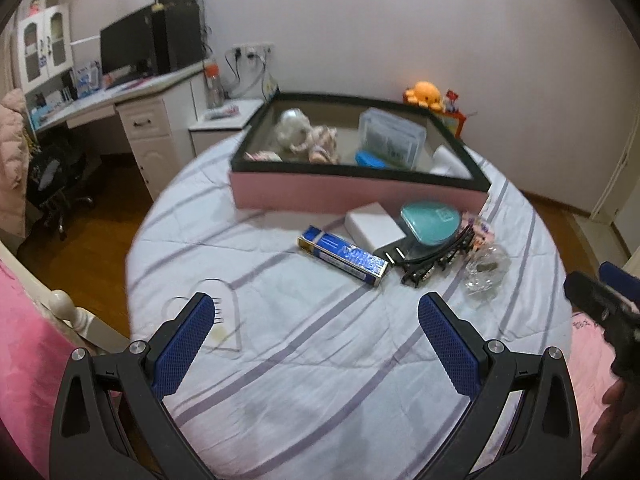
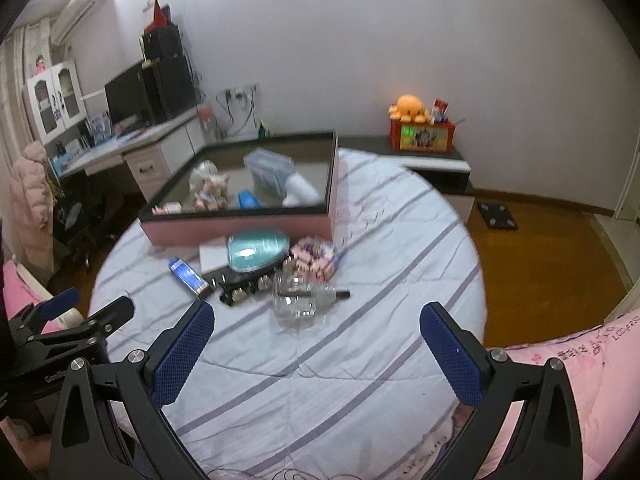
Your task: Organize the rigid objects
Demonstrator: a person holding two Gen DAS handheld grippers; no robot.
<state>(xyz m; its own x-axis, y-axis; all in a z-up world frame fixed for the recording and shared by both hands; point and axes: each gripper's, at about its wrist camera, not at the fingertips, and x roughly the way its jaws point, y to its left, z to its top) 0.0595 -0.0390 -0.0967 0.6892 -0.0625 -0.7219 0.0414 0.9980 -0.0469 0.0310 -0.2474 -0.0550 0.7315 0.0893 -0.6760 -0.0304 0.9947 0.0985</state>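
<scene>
Both grippers hover open and empty over a round striped bed cover point(image 1: 320, 360). Past my left gripper point(image 1: 316, 320) lies a small pile: a blue carton point(image 1: 342, 256), a white box point(image 1: 374, 226), a teal case point(image 1: 430, 222), black hair clips point(image 1: 428, 260) and a clear plastic piece point(image 1: 484, 272). Behind them stands a pink storage box point(image 1: 356, 196) with a black rim, holding a plush toy, a clear plastic case and a blue item. My right gripper point(image 2: 316, 332) faces the same pile: blue carton point(image 2: 188, 276), teal case point(image 2: 258, 250), pink packets point(image 2: 314, 258), clear piece point(image 2: 302, 300).
A desk with a monitor point(image 1: 128, 48) and drawers stands at the left, with a dark chair point(image 1: 52, 176) beside it. Wooden floor point(image 2: 540, 272) surrounds the bed. A low cabinet point(image 2: 440, 168) on the right carries an orange plush point(image 2: 410, 108). Pink bedding lies at both near corners.
</scene>
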